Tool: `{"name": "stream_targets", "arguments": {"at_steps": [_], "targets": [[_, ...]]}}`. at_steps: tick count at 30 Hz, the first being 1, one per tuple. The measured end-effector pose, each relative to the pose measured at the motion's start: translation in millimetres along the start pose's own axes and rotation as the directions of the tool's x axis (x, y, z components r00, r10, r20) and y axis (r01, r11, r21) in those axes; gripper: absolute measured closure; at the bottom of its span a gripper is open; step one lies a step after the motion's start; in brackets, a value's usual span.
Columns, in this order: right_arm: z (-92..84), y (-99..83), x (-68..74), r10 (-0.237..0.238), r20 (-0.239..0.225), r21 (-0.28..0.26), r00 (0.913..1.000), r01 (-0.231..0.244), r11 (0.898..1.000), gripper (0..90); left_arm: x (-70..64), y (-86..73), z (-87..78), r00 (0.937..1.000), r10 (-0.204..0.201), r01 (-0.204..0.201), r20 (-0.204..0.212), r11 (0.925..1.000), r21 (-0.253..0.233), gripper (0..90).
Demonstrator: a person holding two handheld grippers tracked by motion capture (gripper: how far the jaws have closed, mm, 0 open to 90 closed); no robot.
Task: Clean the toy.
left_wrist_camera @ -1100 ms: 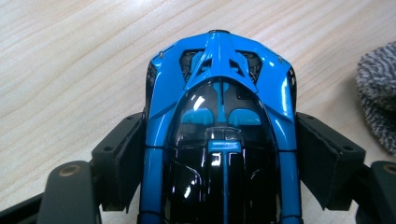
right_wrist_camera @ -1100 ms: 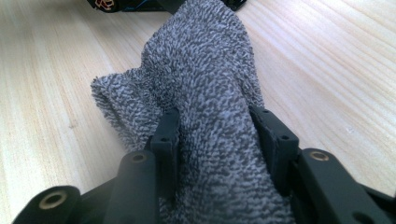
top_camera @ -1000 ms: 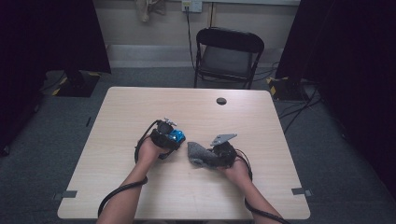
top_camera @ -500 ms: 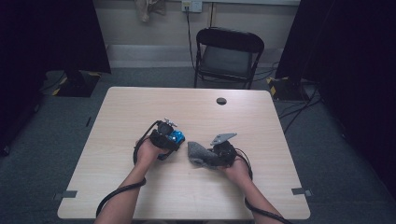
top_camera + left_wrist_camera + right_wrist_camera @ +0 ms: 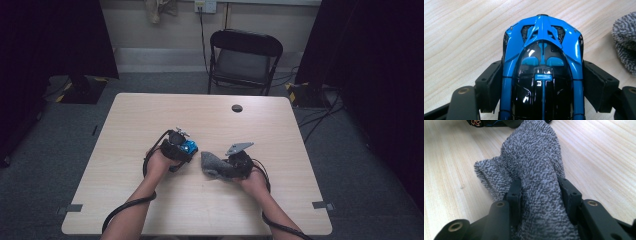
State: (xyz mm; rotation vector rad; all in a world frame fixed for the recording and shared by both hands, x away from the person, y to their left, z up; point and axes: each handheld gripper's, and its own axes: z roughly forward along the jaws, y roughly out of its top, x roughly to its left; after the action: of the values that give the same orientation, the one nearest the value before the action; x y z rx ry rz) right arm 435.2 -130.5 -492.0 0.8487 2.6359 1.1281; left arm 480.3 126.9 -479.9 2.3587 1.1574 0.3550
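- Landmark: blue toy car [image 5: 188, 147], sitting near the middle of the surface [image 5: 125, 200], a little toward the person's side.
- Left of the car: the left tongs [image 5: 186, 146] reach it from the lower left. In the left gripper view the two pads press on the car's [image 5: 543, 65] flanks, gripping it, nose pointing away along the jaws.
- Further left of the car: bare wood runs out to the surface's left edge, wide free room there.
- Just right of the car: grey towel cloth [image 5: 212, 165], bunched, near the car but not touching it; a strip of bare surface lies between them.
- Right of the car, past the cloth: right tongs [image 5: 223, 169] closed on the cloth; the right gripper view shows the pile [image 5: 534, 170] pinched between both jaws, free end draping to the wood.
- Far behind and right of the car: small dark round disc [image 5: 237, 108] close to the far edge, well apart from both hands.
- Right of the cloth: open wood to the right edge.
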Motion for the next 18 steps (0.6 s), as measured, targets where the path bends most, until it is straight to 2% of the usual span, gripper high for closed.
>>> {"name": "stream_targets", "arguments": {"at_steps": [5, 8, 10, 13, 15, 17, 18], "targets": [[0.1, 0.0, 0.1, 0.000, 0.000, -0.001, 1.0000, 0.000, 1.000, 59.6, 2.4, -4.4, -1.5, 0.9998, -0.012, 0.013, 0.018, 0.9996, -0.025, 23.3], [0.1, -0.5, 0.3, 0.002, 0.002, -0.005, 1.0000, -0.002, 1.000, 59.5, 5.3, -6.0, -2.6, 0.9985, -0.050, 0.051, 0.021, 0.9984, -0.024, 19.2], [0.1, -0.3, 0.2, 0.002, 0.002, -0.003, 1.0000, -0.002, 1.000, 59.5, 5.6, -7.8, -5.6, 0.9990, -0.041, 0.041, 0.020, 0.9987, -0.030, 18.9], [0.1, -0.1, -0.3, 0.001, -0.002, -0.001, 1.0000, -0.001, 1.000, 59.6, 5.9, -11.0, -6.9, 0.9998, -0.010, 0.010, 0.018, 0.9999, -0.005, 19.6], [0.1, 0.6, -0.2, -0.002, 0.000, 0.004, 1.0000, 0.002, 1.000, 59.6, 5.7, -13.3, -4.8, 0.9991, -0.019, 0.019, 0.038, 0.9998, -0.003, 20.1], [0.2, 0.7, 0.0, -0.003, 0.001, 0.004, 1.0000, 0.003, 1.000, 59.6, 5.5, -14.8, -4.7, 0.9990, -0.019, 0.019, 0.040, 0.9996, -0.022, 19.4], [0.1, 0.4, 0.2, 0.000, 0.002, 0.003, 1.0000, 0.000, 1.000, 59.6, 5.0, -14.4, -6.1, 0.9991, -0.024, 0.025, 0.036, 0.9994, -0.025, 22.7]]}}
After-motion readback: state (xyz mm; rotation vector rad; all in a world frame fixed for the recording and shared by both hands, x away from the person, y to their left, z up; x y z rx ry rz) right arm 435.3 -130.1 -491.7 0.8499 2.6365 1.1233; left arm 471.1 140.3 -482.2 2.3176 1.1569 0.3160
